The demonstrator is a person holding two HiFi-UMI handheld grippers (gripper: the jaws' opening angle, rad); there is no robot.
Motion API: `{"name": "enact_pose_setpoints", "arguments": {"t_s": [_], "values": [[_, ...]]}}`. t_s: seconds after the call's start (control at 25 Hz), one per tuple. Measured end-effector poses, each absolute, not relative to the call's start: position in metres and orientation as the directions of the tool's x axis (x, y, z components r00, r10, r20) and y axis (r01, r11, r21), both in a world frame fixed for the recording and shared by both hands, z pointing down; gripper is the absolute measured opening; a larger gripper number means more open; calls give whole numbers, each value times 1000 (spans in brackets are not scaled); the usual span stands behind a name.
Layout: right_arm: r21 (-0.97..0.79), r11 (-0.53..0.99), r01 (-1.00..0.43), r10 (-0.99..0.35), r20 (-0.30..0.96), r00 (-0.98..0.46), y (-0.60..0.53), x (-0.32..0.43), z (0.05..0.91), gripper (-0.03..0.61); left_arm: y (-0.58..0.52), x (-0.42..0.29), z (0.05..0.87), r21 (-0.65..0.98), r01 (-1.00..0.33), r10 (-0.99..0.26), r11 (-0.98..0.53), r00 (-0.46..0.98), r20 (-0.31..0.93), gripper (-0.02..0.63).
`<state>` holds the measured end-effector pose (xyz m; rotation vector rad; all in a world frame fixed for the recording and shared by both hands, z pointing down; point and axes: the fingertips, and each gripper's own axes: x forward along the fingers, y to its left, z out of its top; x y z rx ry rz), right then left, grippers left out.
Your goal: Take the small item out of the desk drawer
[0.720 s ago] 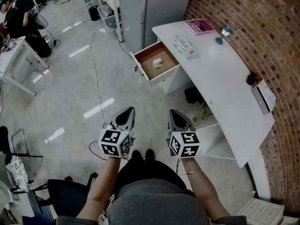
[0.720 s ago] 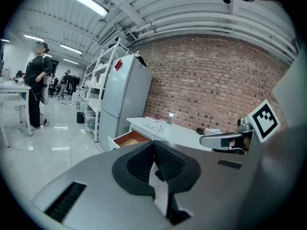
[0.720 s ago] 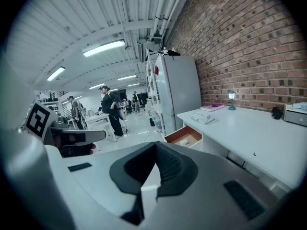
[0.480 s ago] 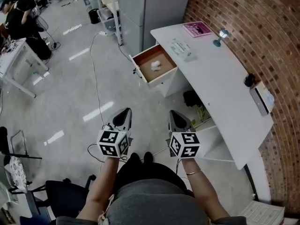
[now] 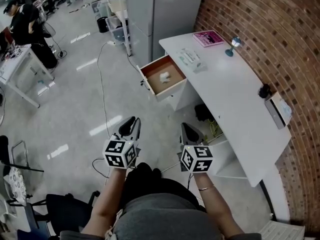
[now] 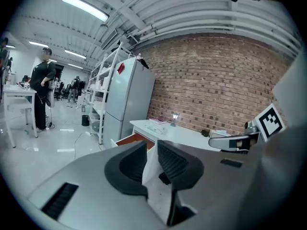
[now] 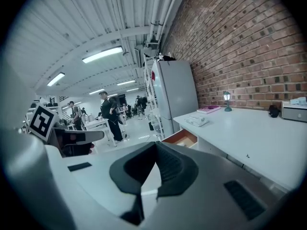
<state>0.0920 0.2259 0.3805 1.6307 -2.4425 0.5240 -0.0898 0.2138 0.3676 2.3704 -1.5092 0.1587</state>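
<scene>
The desk drawer (image 5: 156,85) stands pulled out from the white desk (image 5: 235,101), and a small white item (image 5: 165,76) lies inside on its brown bottom. Both grippers are held low in front of the person, well short of the drawer. My left gripper (image 5: 132,124) has its jaws a narrow slit apart with nothing between them (image 6: 151,145). My right gripper (image 5: 188,129) is shut and empty, its tips touching (image 7: 154,145). The drawer also shows far ahead in the left gripper view (image 6: 128,139) and the right gripper view (image 7: 182,138).
A grey cabinet (image 5: 162,9) stands behind the drawer. On the desk lie a pink book (image 5: 209,38), a small lamp (image 5: 231,46), a flat packet (image 5: 189,59) and a box device (image 5: 279,109). A cable (image 5: 102,84) runs across the floor; a black chair (image 5: 67,206) is behind left.
The drawer and desk have drifted slightly up and left in the head view, and the right gripper sits a little lower. Neither gripper has taken hold of anything.
</scene>
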Motion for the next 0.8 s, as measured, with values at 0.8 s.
{"name": "enact_pose_setpoints", "arguments": {"t_s": [0.8], "values": [[-257, 311, -915, -849, 356, -389, 187, 94, 399, 5, 174, -95, 389, 251, -902, -847, -351, 420, 326, 144]]}}
